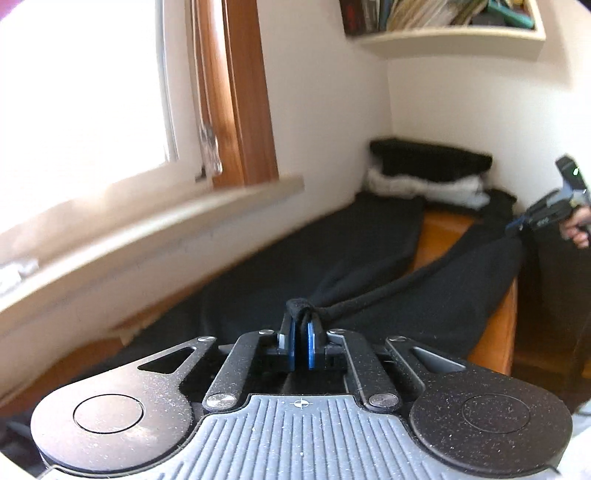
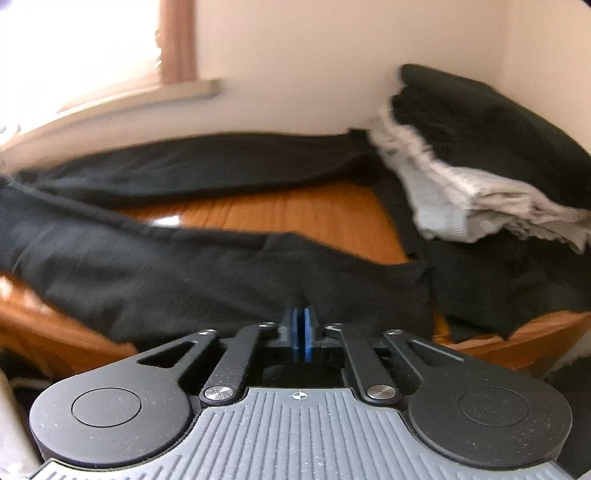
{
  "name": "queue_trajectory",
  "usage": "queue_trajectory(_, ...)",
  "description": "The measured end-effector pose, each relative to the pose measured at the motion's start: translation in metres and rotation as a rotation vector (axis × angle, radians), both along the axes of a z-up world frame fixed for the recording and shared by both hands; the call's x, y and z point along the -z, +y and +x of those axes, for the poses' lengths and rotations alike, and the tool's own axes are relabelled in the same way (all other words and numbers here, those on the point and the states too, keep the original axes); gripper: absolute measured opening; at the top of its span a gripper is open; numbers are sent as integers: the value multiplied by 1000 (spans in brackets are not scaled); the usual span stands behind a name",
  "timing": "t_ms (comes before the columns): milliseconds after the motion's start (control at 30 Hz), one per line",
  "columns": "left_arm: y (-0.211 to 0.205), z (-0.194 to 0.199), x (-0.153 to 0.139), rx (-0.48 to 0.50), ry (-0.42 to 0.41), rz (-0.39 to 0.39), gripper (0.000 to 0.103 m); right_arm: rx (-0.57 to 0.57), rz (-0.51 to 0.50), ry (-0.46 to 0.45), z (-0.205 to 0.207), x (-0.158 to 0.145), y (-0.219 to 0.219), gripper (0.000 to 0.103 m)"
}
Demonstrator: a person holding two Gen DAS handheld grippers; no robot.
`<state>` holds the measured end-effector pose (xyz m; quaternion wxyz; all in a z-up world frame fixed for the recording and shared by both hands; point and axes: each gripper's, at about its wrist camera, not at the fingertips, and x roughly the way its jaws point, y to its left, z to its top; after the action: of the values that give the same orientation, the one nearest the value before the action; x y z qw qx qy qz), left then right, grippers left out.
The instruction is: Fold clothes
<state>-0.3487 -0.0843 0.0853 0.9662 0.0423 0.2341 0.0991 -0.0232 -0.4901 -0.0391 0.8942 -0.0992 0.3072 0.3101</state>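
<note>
Between both tongs [image 1: 301,325], black garment [image 1: 369,236]

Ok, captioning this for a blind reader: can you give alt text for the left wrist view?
The left gripper pinches a bunched edge of a black garment spread on a wooden table. Far right, the right gripper holds its other end; folded clothes sit in the corner.

Legible text, labels, brands, numbers: none in either view.

Book spines on the wall shelf [image 1: 448,35], upper right above the stack of folded clothes [image 1: 428,173]: lettering too blurred to read.

Only sign present: a small white crosshair mark, a circle crossed by a horizontal and a vertical line, printed on the grey ribbed housing just behind the jaws, once on the left gripper [image 1: 300,328] and once on the right gripper [image 2: 302,325].
</note>
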Motion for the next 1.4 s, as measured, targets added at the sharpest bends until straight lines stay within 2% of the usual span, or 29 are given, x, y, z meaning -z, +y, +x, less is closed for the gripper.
queue_trajectory(67, 1, 2, -4, -5, 10, 18, 6, 65, 26, -7, 7, 0, -9, 37)
queue_trajectory(200, 11, 11, 2, -16, 32, -21, 6, 168, 48, 4, 24, 11, -25, 46)
queue_trajectory(400, 16, 22, 13, -18, 72, -48, 7, 194, 94, 6, 37, 21, -35, 48)
queue_trajectory(433, 17, 23, 14, -20, 74, -47, 7, 189, 89, -5, 37, 22, -34, 46)
queue_trajectory(500, 17, 24, 16, -24, 73, -50, 7, 164, 75, -18, 35, 22, -30, 18)
queue_trajectory(533, 17, 24, 17, -25, 70, -52, 7, 150, 68, -24, 33, 22, -27, 11)
queue_trajectory(633, 18, 21, 17, -23, 63, -60, 7, 107, 9, -48, 26, 18, -13, 7)
queue_trajectory(667, 18, 20, 14, -27, 48, -62, 7, 99, -19, -84, 21, 15, -9, 7)
queue_trajectory(767, 19, 17, -1, -37, -3, -59, 6, 134, -31, -193, 17, -14, -7, 6)
queue_trajectory(867, 17, 16, -22, -44, -68, -45, 6, 179, -4, -312, 21, -62, -16, 6)
queue_trajectory(1000, 5, 17, -57, 5, -158, -49, 6, 241, 11, -434, 25, -125, -31, 6)
queue_trajectory(1067, -2, 23, -72, 34, -181, -43, 6, 279, 22, -505, 26, -157, -40, 5)
queue_trajectory(1167, -5, 49, -79, 57, -156, -49, 6, 334, -17, -585, 40, -184, -35, 6)
queue_trajectory(1233, 2, 78, -68, 33, -99, -74, 11, 353, -76, -593, 58, -188, -20, 6)
queue_trajectory(1267, 5, 91, -58, 27, -52, -84, 18, 372, -111, -574, 74, -183, -9, 7)
queue_trajectory(1300, 7, 104, -48, 21, -8, -93, 33, 393, -139, -537, 90, -174, 1, 10)
queue_trajectory(1333, 12, 112, -38, 1, 24, -93, 41, 414, -165, -495, 105, -164, 11, 14)
queue_trajectory(1400, 23, 114, -24, -37, 53, -93, 42, 407, -188, -437, 122, -138, 30, 21)
